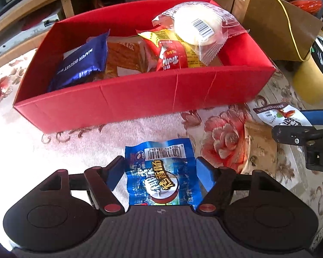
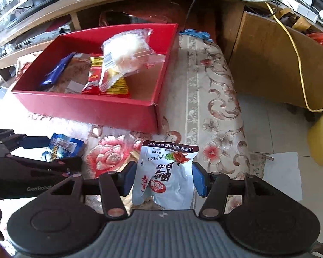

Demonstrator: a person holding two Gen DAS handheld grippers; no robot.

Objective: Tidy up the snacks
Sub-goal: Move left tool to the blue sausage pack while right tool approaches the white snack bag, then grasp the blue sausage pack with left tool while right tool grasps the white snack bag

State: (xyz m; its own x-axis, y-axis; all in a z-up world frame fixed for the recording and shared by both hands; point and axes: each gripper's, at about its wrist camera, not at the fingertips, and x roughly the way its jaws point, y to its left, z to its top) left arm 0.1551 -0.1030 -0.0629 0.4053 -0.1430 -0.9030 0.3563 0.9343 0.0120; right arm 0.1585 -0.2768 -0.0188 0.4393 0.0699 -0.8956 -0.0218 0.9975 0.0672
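Observation:
A red cardboard box (image 1: 140, 99) (image 2: 86, 109) stands on a floral cloth. It holds a blue wafer biscuit pack (image 1: 81, 64), an orange pack (image 1: 125, 58), a red and yellow packet (image 1: 172, 56) and a clear-wrapped white bun (image 1: 196, 28) on top. In front of the box, my left gripper (image 1: 160, 165) (image 2: 62, 150) is shut on a crinkled blue snack packet (image 1: 161, 172) (image 2: 62, 146), with a pad on each side edge. To its right, my right gripper (image 2: 163, 172) (image 1: 295, 122) is shut on a white pouch (image 2: 168, 172) (image 1: 275, 114) with dark red print, held just above the cloth.
The floral cloth (image 2: 215, 99) ends at a drop to a tiled floor on the right, where a white sheet of paper (image 2: 284, 176) lies. A wooden panel (image 1: 275, 28) with a yellow cable, a yellow container (image 1: 310, 81) and a cluttered desk stand behind.

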